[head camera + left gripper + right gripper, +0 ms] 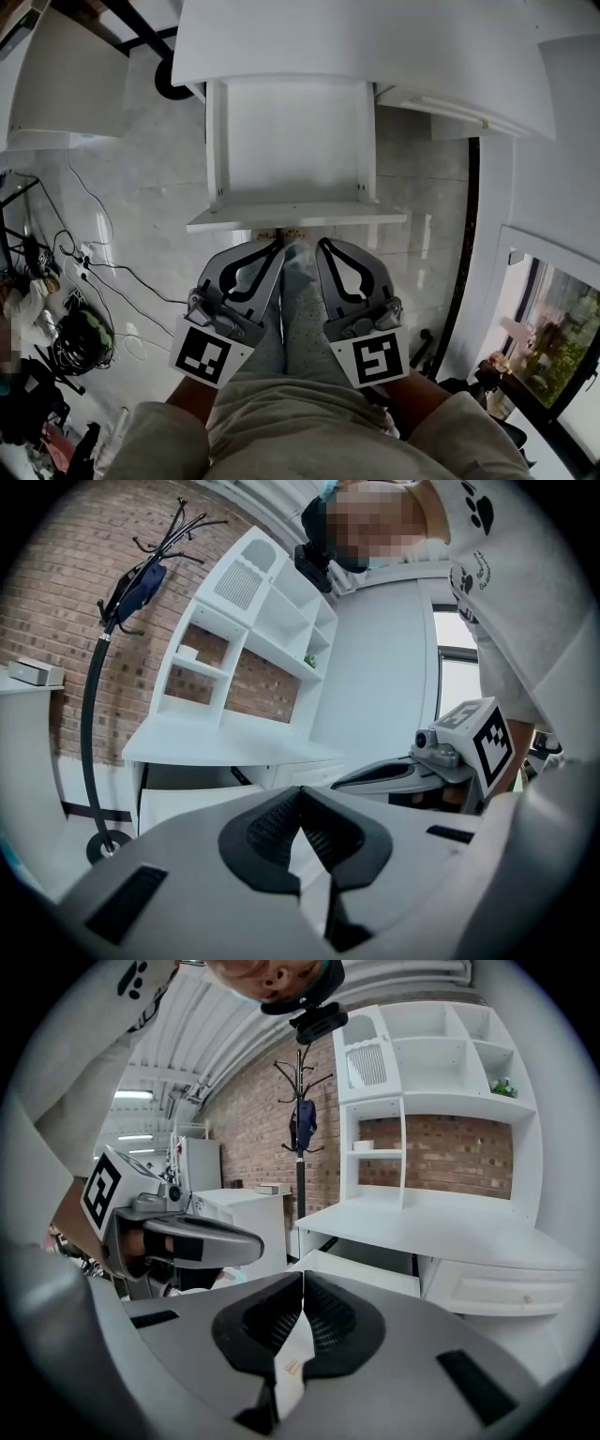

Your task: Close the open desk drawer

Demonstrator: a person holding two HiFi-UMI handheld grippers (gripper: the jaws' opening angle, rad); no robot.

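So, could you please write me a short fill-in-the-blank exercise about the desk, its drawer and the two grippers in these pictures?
1. The drawer of the white desk stands ____, not closed.
2. The drawer holds ____.
3. The left gripper and the right gripper both have their jaws ____.
4. The wall behind the desk is made of ____.
Missing words: open; nothing; shut; brick.
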